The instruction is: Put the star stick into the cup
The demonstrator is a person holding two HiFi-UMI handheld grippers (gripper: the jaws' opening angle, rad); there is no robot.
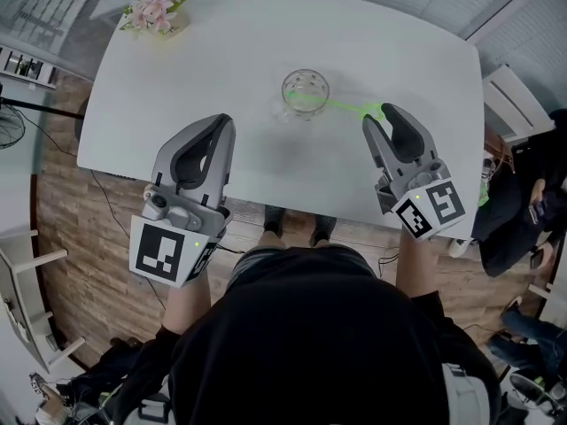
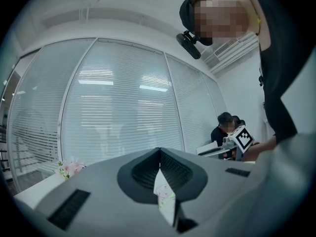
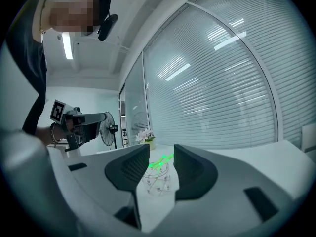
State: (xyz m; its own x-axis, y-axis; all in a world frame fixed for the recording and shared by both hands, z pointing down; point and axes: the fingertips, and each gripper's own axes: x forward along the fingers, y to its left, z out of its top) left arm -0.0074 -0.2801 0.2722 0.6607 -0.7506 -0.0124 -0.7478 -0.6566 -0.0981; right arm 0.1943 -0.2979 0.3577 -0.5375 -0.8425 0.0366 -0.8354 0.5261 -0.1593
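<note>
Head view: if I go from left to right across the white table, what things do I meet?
Bunch of pink flowers → left hand-held gripper → clear glass cup → right hand-held gripper

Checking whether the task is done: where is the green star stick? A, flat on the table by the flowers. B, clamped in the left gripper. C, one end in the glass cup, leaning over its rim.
C: the green star stick has one end inside the glass cup and leans out over its rim toward the open right gripper.
</note>
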